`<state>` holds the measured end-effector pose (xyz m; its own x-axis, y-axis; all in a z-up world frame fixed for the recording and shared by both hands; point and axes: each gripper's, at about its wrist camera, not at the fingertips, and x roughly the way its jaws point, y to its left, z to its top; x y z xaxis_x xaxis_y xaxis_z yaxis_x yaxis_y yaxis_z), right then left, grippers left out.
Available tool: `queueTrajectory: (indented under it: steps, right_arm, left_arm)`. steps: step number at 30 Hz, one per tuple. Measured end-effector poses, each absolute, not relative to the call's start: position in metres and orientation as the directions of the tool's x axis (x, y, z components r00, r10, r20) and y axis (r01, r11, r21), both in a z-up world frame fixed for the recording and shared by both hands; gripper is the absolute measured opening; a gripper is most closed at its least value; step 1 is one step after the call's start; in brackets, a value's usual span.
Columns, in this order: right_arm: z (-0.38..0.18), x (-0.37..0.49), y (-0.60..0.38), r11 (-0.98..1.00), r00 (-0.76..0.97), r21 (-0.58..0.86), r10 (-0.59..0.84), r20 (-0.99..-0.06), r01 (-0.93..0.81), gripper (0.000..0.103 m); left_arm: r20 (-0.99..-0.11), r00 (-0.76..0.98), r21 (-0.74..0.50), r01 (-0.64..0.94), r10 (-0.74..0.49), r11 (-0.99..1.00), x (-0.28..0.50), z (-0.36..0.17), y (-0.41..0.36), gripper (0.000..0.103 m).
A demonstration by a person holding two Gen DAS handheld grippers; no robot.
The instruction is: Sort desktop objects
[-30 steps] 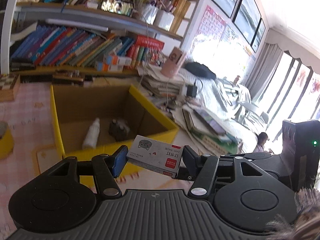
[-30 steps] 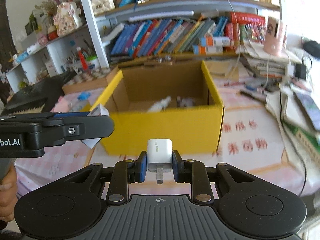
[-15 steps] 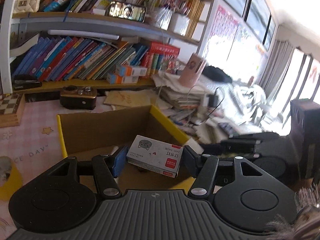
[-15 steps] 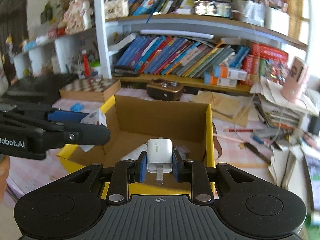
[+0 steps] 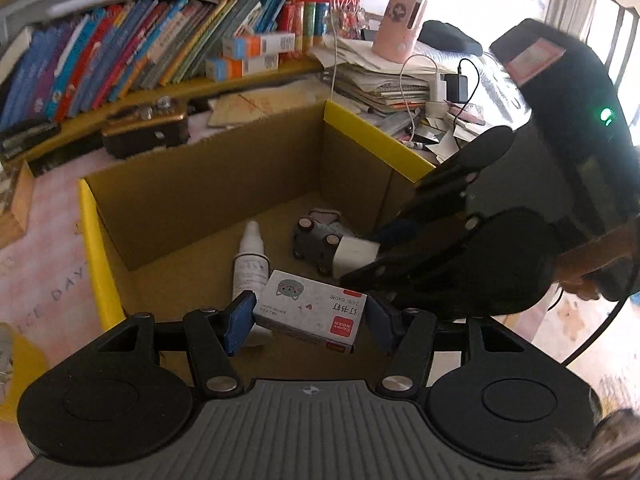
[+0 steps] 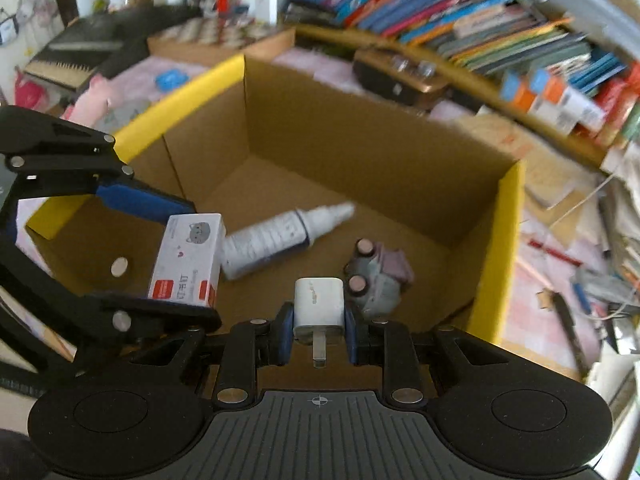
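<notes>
My left gripper [image 5: 310,322] is shut on a white staple box [image 5: 312,312] with a grey cat and a red label, held over the open yellow-rimmed cardboard box [image 5: 94,236]. My right gripper [image 6: 318,330] is shut on a white charger plug [image 6: 319,306], also held over the box [image 6: 496,256]. On the box floor lie a white spray bottle [image 5: 250,264] [image 6: 276,238] and a small grey toy car [image 5: 316,242] [image 6: 378,276]. The staple box also shows in the right wrist view [image 6: 186,262], and the plug in the left wrist view [image 5: 354,256].
A bookshelf [image 5: 132,52] full of books stands behind the box. A brown radio [image 5: 146,130] sits just past the box's far wall. Stacked papers, cables and a pink cup [image 5: 398,36] crowd the right. A pink chequered cloth [image 5: 44,264] covers the table on the left.
Both grippers have moved forward and tilted down over the box's opening, each still holding its object. The box floor with the bottle and toy car is now in full view.
</notes>
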<state>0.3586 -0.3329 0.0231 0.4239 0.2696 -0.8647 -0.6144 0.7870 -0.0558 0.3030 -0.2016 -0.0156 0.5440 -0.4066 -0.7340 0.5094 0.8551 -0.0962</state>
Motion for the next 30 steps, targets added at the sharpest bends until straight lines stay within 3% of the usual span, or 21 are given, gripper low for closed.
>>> queueTrajectory:
  steps: [10,14,15,17,22,30]
  right_arm:
    - [0.018,0.362,-0.333,0.779,0.362,-0.003,0.288,-0.887,-0.627,0.025]
    - [0.023,0.36,-0.335,0.796,0.389,-0.001,0.295,-0.873,-0.605,0.027]
    - [0.026,0.358,-0.335,0.807,0.401,-0.005,0.289,-0.87,-0.591,0.029]
    - [0.034,0.355,-0.337,0.816,0.424,-0.004,0.296,-0.856,-0.578,0.033]
    - [0.063,0.336,-0.349,0.857,0.53,0.011,0.328,-0.782,-0.515,0.061]
    - [0.091,0.293,-0.362,0.926,0.699,0.022,0.3,-0.649,-0.377,0.07]
  left_arm:
    - [-0.755,0.524,-0.122,0.478,-0.394,0.87,0.309,-0.024,-0.201,0.058]
    - [-0.721,0.578,-0.086,0.471,-0.381,0.878,0.3,-0.017,-0.201,0.066]
    - [-0.712,0.594,-0.075,0.467,-0.376,0.881,0.298,-0.014,-0.201,0.07]
    - [-0.689,0.633,-0.056,0.439,-0.353,0.897,0.293,-0.009,-0.196,0.087]
    - [-0.607,0.699,-0.135,0.378,-0.378,0.916,0.282,0.011,-0.174,0.096]
    - [-0.481,0.823,-0.146,0.265,-0.302,0.953,0.241,0.042,-0.147,0.103]
